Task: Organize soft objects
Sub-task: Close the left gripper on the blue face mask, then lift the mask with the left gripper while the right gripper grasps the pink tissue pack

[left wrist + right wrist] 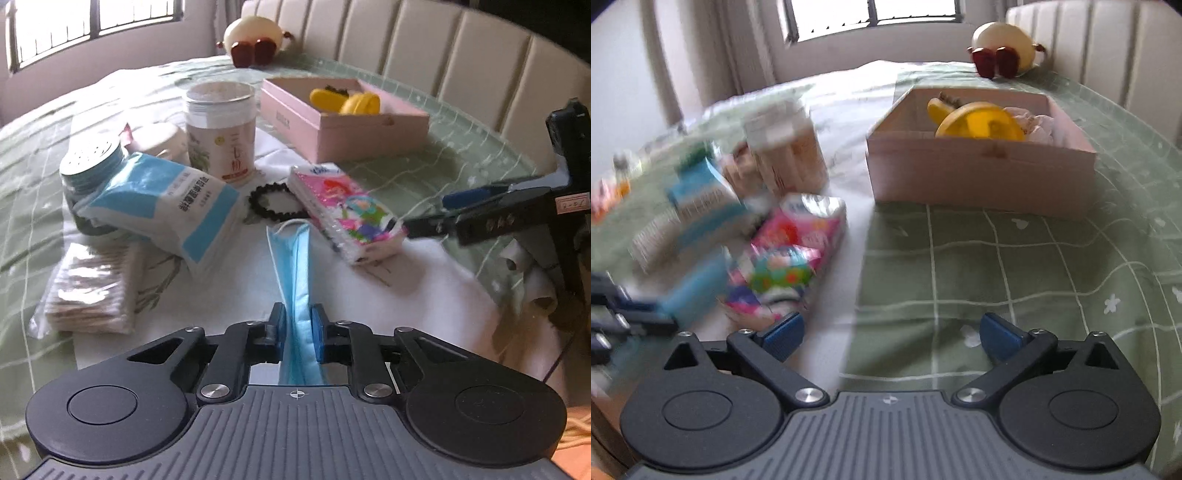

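My left gripper (298, 328) is shut on a blue face mask (295, 266), which stands on edge between the pads. A pink tissue pack (343, 210) lies just beyond, with a black hair tie (273, 201) and a blue-white wipes pack (162, 203) to its left. The pink box (343, 114) at the back holds yellow items. My right gripper (892, 334) is open and empty above the green cloth; it shows in the left wrist view (436, 214) at the tissue pack's right end. The tissue pack (790, 258) and box (979, 162) show in the right view.
A tall canister (221, 129), a shaker jar (88, 166), a white cup (162, 142) and a pack of cotton swabs (92, 291) stand on the left of the table. A cream plush toy (255, 38) sits at the far edge by the padded bench (443, 51).
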{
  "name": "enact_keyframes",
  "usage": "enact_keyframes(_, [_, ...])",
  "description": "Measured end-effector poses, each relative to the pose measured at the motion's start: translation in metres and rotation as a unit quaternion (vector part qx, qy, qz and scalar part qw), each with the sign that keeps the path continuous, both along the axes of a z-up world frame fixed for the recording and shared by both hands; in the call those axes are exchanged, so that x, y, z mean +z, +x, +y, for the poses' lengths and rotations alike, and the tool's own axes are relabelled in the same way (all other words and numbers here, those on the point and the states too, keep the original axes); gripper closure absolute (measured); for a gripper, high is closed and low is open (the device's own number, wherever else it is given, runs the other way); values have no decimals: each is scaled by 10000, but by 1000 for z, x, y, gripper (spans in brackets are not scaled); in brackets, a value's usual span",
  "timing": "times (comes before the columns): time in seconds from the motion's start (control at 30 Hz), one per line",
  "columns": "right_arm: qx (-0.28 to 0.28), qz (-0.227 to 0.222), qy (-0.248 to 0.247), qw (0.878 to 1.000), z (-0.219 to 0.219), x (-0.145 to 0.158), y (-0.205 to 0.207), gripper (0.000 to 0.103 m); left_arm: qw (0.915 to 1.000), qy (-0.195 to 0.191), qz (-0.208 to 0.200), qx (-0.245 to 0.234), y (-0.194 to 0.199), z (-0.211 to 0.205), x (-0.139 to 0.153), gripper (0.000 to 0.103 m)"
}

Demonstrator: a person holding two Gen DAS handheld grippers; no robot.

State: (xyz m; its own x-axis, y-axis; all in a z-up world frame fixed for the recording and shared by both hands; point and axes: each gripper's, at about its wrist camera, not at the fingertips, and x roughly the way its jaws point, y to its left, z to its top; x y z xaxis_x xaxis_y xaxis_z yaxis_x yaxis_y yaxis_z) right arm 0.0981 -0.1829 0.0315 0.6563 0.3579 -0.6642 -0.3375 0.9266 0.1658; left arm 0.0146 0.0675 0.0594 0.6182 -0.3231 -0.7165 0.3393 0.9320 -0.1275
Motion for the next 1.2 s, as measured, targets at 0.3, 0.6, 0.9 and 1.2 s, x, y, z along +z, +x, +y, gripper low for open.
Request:
enact_keyframes(0.3, [143, -57, -247, 9996, 68, 12, 26, 6, 9997, -224, -19, 99, -9, 10, 0, 88])
enact_keyframes(0.6, [445, 170, -675, 9966, 72, 13, 19, 51, 9997, -256, -21, 13, -25, 16, 8, 88])
enact_keyframes(0.9, [231, -768, -353, 9962, -12, 131, -1, 52, 9880, -677, -1302, -488, 15, -5, 127, 88])
enact_keyframes(1.2, [-427, -1113, 112, 9928, -75, 207, 92, 52, 9689, -2075, -1294, -387, 178, -66, 182, 88])
